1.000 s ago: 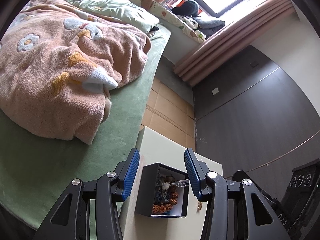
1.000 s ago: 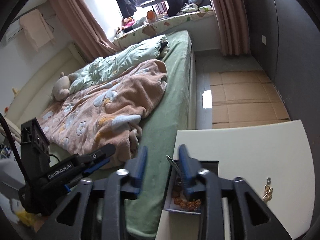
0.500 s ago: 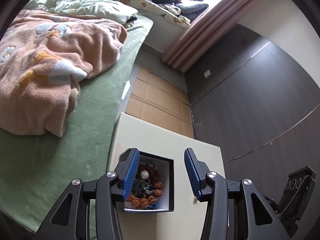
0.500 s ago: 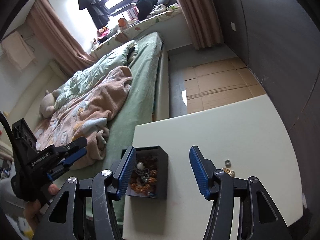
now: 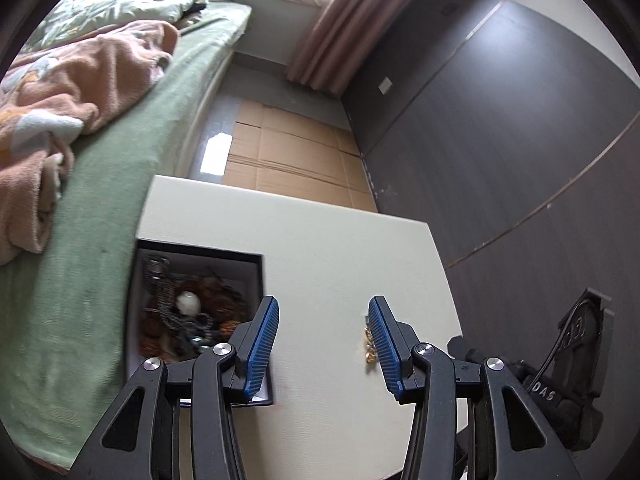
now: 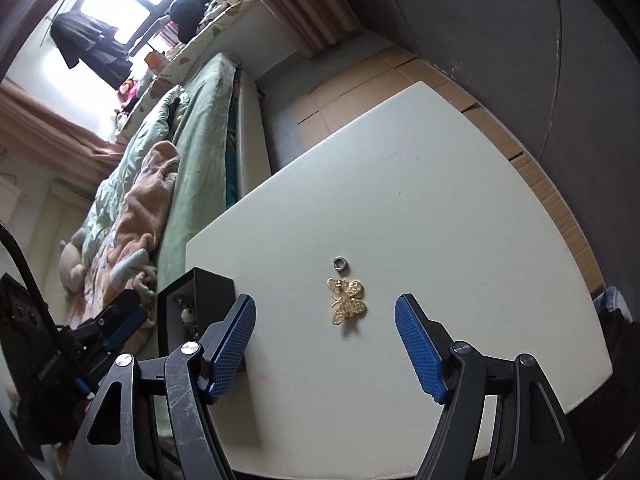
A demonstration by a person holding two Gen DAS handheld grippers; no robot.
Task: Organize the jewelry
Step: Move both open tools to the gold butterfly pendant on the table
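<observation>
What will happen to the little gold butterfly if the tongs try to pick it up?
The gold butterfly lies flat on the white table, so it looks thin and probably light; the pads may slide over it before they catch an edge. Its wings look lacy, so a hard squeeze might bend them. The right tongs are opening above it, with nothing held.

Green bed (image 5: 120,152), dark wall (image 5: 500,120)

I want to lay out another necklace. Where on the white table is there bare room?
The far half of the white table, beyond the silver ring and gold butterfly brooch, is bare, as is the strip toward the dark wall. It is crowded at the bed-side corner, where the black jewelry box sits.
</observation>
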